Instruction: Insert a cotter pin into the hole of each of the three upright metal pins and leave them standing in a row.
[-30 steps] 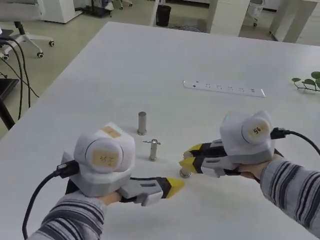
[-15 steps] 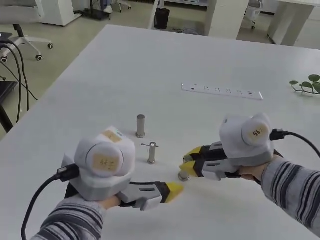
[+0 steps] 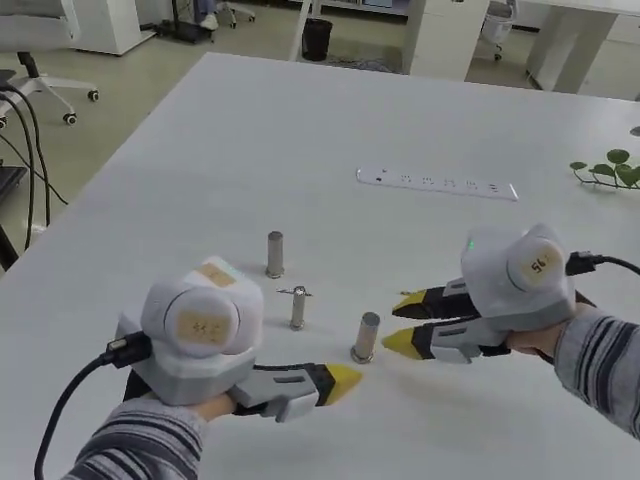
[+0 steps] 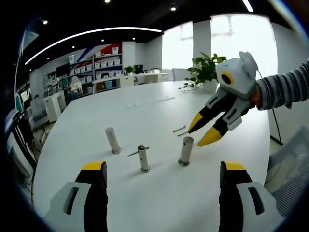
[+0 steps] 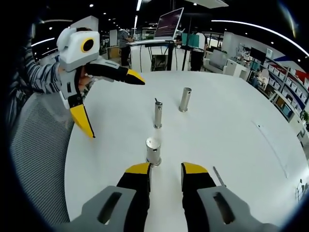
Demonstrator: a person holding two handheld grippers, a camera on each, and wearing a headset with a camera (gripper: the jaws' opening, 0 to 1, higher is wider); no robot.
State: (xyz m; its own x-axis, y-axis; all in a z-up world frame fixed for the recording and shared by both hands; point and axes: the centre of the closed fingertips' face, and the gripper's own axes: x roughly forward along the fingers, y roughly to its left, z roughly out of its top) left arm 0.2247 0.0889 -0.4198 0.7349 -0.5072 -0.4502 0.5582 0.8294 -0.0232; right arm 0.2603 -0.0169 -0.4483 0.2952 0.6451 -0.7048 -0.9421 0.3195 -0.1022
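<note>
Middle upright steel pin (image 3: 297, 308) w/ cotter (image 3: 297, 292) thru, on white surface (image 3: 200, 150). Bare steel pin (image 3: 366, 337) just right of it, at right tool (image 3: 391, 323): narrow, empty. Left tool (image 4: 164, 166) wide, empty. Next, prob.: fetch loose wire cotter (image 4: 179, 129) farther right, thread bare pin.

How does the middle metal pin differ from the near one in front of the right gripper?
The middle pin carries a cotter pin crosswise through its top; the near pin has none. The middle pin looks slimmer, the near pin thicker. The near pin sits just ahead of the right gripper, whose jaws are open; the middle pin stands farther off. Both are upright, grey metal.
</note>
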